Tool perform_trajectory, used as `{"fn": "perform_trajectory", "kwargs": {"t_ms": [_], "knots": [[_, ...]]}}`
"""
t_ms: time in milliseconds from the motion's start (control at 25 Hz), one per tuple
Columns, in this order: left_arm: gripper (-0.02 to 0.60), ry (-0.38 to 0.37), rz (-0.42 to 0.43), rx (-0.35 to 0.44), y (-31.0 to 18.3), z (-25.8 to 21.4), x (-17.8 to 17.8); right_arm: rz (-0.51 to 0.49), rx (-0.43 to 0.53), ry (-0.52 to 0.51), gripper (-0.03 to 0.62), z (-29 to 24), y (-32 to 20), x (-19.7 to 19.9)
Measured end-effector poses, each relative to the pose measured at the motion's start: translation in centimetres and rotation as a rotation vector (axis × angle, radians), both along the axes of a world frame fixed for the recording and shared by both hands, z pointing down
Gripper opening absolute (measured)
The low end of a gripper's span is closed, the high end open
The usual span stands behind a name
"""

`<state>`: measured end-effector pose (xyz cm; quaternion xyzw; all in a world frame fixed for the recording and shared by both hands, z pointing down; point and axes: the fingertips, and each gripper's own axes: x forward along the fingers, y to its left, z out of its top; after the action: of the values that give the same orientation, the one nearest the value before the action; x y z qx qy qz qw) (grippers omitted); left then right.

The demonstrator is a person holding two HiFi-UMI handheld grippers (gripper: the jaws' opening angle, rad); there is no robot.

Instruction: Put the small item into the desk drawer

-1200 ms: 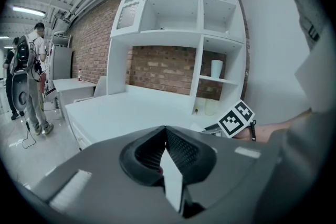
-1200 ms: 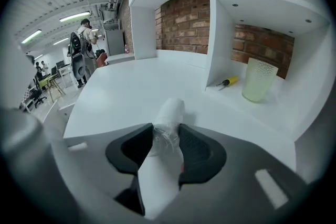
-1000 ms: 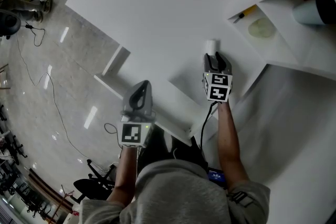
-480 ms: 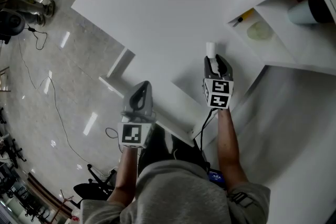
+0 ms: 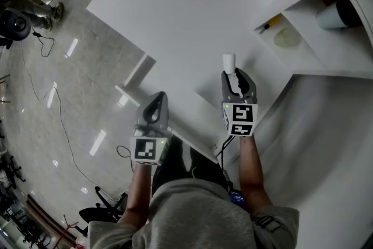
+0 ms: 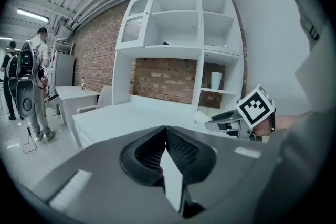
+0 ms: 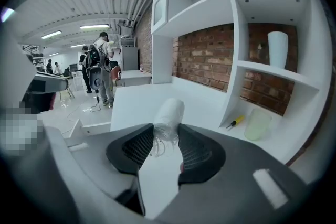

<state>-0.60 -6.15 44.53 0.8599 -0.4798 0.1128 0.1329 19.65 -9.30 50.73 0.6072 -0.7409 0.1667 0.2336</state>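
The small item point(image 5: 229, 61) is a short white roll in clear wrap. My right gripper point(image 5: 236, 76) is shut on it, and the roll point(image 7: 169, 115) sticks out past the fingertips above the white desk point(image 5: 175, 14). The desk drawer point(image 5: 189, 136) stands pulled out at the desk's near edge, below and left of the right gripper. My left gripper point(image 5: 154, 107) hovers at the drawer's front, shut with nothing in it point(image 6: 165, 136). In the left gripper view the right gripper point(image 6: 226, 119) and the roll point(image 6: 202, 117) appear at the right.
A white shelf unit stands at the desk's right, holding a yellow-handled screwdriver point(image 5: 269, 21), a pale green cup point(image 5: 287, 38) and a white cup point(image 5: 335, 16). Cables point(image 5: 52, 96) lie on the shiny floor to the left. People point(image 7: 102, 68) stand far off in the room.
My right gripper has drawn back a little toward the person with the roll still in it. The left gripper has stayed at the drawer front.
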Motion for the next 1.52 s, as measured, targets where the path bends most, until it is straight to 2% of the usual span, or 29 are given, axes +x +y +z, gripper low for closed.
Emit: {"fn": "perform_trajectory", "kwargs": {"t_ms": [480, 760, 1520], "knots": [[0.012, -0.006, -0.013, 0.008, 1.2, 0.0, -3.1, -0.151, 0.025, -0.034, 0.153, -1.9, 2.4, -8.2], [0.012, -0.005, -0.068, -0.013, 2.1, 0.5, -6.0, -0.248, 0.031, -0.027, 0.153, -2.0, 3.2, -12.8], [0.012, -0.002, -0.222, -0.071, 3.3, 3.5, -14.2, -0.455, -0.052, -0.027, 0.153, 2.2, 4.3, -23.0]]}}
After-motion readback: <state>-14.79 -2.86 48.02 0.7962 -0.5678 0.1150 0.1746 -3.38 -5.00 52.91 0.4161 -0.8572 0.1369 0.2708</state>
